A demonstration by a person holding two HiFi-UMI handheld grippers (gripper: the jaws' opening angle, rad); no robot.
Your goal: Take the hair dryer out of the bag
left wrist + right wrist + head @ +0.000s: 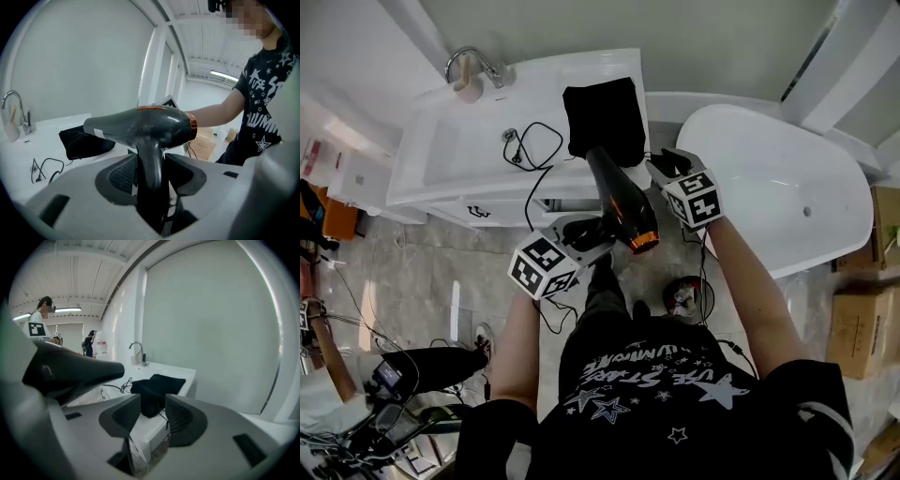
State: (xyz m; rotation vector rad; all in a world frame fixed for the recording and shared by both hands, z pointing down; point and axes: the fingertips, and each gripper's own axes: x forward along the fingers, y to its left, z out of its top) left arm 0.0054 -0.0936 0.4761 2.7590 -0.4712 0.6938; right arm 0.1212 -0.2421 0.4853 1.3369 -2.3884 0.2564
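- hair dryer [619, 192], dark grey with an orange ring at its back end, is out of the bag and held in the air in front of the person's chest, nozzle pointing away toward the sink.
- left gripper [595, 230] has it by the handle: in the left gripper view the handle stands upright between the jaws, with both pads pressed on it.
- right gripper [661, 164] is just beside the dryer's nozzle, on its right and clear of it. its jaws stand moderately apart with nothing between them, and the right gripper view looks through the gap at the bag further off.
- bag [602, 117], black and slumped, lies past the dryer's nozzle on the right end of the white worktop [581, 187], beside the basin [469, 141].
- black cord [534, 150] lies looped in the basin and trails over the front edge of the worktop.
- tap [473, 64] stands at the far left corner of the basin.
- white bathtub [787, 187] sits to the right of the worktop.
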